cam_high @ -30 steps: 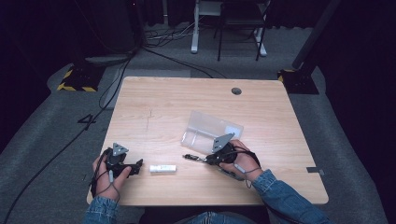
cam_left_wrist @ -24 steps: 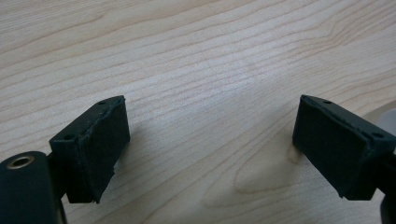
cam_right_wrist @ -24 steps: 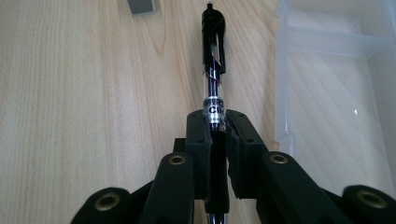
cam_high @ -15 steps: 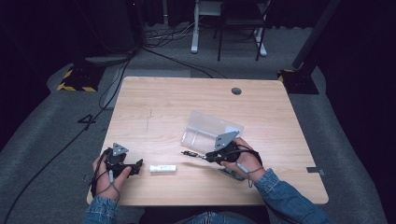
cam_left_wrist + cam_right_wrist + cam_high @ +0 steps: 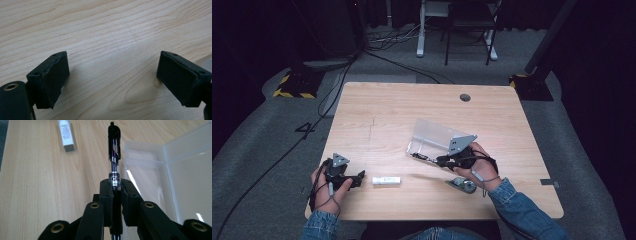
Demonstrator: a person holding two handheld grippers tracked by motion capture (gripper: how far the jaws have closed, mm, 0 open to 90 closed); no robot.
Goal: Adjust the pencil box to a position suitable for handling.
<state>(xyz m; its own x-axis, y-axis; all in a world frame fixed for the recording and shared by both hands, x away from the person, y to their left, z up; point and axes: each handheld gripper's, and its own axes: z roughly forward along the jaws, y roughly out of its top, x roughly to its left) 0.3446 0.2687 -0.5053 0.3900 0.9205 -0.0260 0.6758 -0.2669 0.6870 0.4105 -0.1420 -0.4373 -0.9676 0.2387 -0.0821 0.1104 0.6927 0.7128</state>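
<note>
Pen (image 5: pixel 114 155) sat clamped between jaws of your right gripper (image 5: pixel 115 185), black cap end pointing away over table (image 5: pixel 392 110), beside near edge of open clear plastic case (image 5: pixel 172 177). White eraser (image 5: pixel 386 180) lay flat on wood, between your two hands. Small metal object (image 5: pixel 463 184) rested just beside your right wrist. Your left gripper (image 5: pixel 112 80) stayed low at table's near-left edge, jaws wide apart, holding nothing.

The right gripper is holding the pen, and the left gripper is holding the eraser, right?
Not quite. The right gripper does hold the pen, but the left gripper is open and holds nothing, as the left gripper view shows. The eraser lies on the table.
</note>
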